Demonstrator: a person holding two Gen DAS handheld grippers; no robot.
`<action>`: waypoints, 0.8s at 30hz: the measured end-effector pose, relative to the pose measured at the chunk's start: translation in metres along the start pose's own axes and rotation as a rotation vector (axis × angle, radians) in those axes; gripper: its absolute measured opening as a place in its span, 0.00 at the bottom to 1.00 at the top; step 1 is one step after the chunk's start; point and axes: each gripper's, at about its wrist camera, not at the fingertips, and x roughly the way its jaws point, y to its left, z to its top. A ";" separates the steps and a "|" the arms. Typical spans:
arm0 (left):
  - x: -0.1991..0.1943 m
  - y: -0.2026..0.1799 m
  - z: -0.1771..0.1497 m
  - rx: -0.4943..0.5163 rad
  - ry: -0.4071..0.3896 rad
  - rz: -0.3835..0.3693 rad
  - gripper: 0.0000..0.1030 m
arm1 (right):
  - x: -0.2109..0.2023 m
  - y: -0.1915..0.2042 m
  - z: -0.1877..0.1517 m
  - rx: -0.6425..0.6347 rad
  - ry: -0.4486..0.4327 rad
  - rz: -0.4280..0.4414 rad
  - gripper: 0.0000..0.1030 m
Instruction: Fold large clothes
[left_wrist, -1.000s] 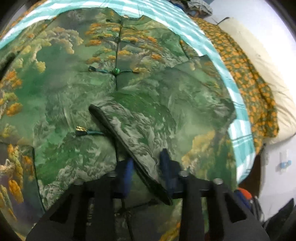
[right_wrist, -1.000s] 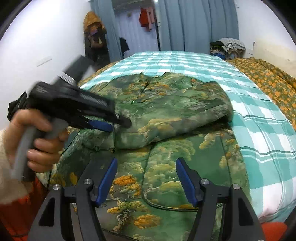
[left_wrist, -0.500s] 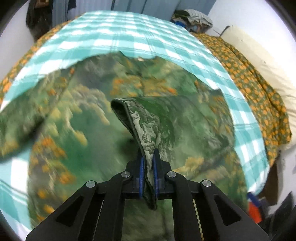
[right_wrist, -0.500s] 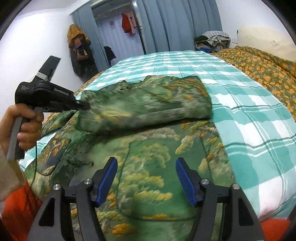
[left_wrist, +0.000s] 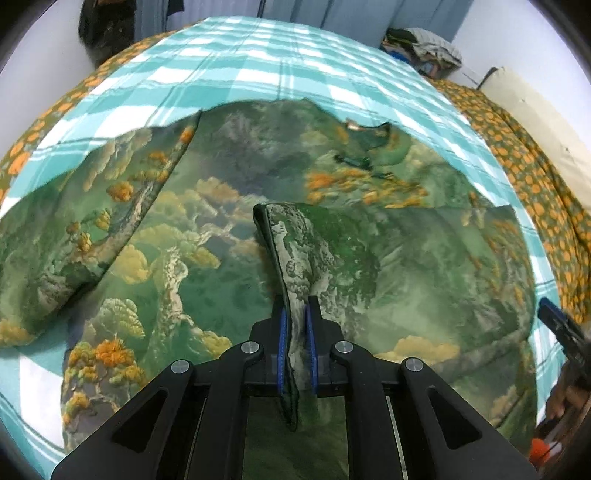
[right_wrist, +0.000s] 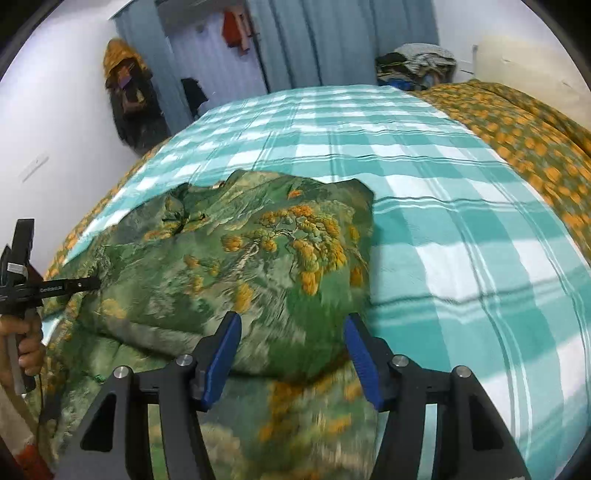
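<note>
A large green jacket (left_wrist: 207, 236) with an orange tree print lies spread on the bed; it also shows in the right wrist view (right_wrist: 236, 266). My left gripper (left_wrist: 295, 325) is shut on a piped edge of the jacket (left_wrist: 295, 251) and holds it lifted above the rest of the cloth. In the right wrist view the left gripper (right_wrist: 88, 284) sits at the jacket's left side, drawing a folded layer across. My right gripper (right_wrist: 291, 332) is open and empty, hovering over the jacket's near right part.
The bed has a teal and white checked cover (right_wrist: 443, 206). An orange-flowered quilt (right_wrist: 517, 125) lies along the right side, with a cream pillow (right_wrist: 524, 55) beyond. A clothes pile (right_wrist: 417, 62) sits at the far end. Curtains and hanging clothes stand behind.
My left gripper closed on the jacket's edge, lifted it and carried it to the left, folding the layer over. My right gripper stayed open and moved forward over the jacket.
</note>
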 end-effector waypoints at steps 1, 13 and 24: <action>0.003 0.002 -0.001 -0.003 0.003 0.001 0.09 | 0.007 0.001 0.000 -0.011 0.009 0.004 0.53; 0.022 0.007 -0.017 0.067 -0.023 0.007 0.11 | 0.074 -0.002 0.029 -0.079 0.334 0.024 0.53; 0.026 0.021 -0.025 0.029 -0.045 -0.038 0.14 | 0.124 -0.036 0.110 0.117 0.243 -0.099 0.53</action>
